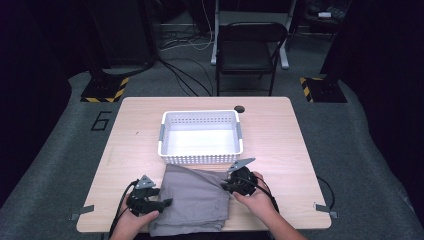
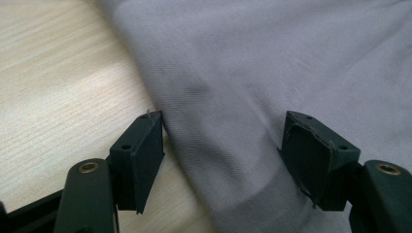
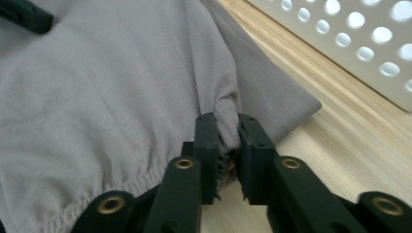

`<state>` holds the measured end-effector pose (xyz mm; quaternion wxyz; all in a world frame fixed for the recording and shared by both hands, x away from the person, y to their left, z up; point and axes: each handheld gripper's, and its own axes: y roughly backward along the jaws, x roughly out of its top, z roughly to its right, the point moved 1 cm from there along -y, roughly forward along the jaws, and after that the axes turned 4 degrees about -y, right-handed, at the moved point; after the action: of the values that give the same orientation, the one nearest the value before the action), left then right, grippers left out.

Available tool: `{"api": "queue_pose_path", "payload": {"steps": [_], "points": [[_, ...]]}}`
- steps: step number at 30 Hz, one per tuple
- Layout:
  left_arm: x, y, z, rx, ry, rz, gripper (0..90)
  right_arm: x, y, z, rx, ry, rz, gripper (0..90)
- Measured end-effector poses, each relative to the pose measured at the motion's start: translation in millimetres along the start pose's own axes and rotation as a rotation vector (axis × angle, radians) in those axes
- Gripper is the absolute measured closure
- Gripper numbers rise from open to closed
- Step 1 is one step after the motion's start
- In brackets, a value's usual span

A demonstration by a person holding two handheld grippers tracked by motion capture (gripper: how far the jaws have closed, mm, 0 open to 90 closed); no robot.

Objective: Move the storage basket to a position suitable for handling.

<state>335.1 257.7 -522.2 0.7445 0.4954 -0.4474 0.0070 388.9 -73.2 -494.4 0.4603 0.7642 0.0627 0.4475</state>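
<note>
A folded grey cloth (image 1: 192, 200) lies on the near part of the wooden table (image 1: 280, 130). At the cloth's left edge my left gripper (image 1: 167, 202) rests low and open. In the left gripper view its jaws straddle the cloth's edge (image 2: 272, 63), wide apart around the midpoint (image 2: 223, 145), and the pads do not press on it. My right gripper (image 1: 226, 186) is at the cloth's upper right corner. Seen from the right gripper view, it is shut (image 3: 227, 131) on a pinched fold of the grey cloth (image 3: 97, 97).
A white perforated basket (image 1: 200, 114) stands just beyond the cloth in the middle of the table, and its wall (image 3: 359, 43) shows near the right gripper. Bare wood lies to the left and right. A black chair (image 1: 250, 47) stands behind the table.
</note>
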Motion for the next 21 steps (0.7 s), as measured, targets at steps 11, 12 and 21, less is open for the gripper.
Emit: {"api": "queue_pose_path", "payload": {"steps": [11, 12, 21], "points": [[0.3, -0.8, -1.7, -0.001, -0.012, 0.004, 31.4, 5.2, -17.2, 18.1, -0.02, -0.104, 0.042, 26.1], [0.3, -0.9, -1.7, -0.001, -0.011, 0.004, 31.4, 5.7, -19.4, 18.9, -0.017, -0.101, 0.029, 25.8], [0.2, -1.2, -1.2, -0.002, -0.017, 0.003, 31.3, 10.9, -35.3, 20.3, -0.016, -0.12, -0.004, 19.8]]}}
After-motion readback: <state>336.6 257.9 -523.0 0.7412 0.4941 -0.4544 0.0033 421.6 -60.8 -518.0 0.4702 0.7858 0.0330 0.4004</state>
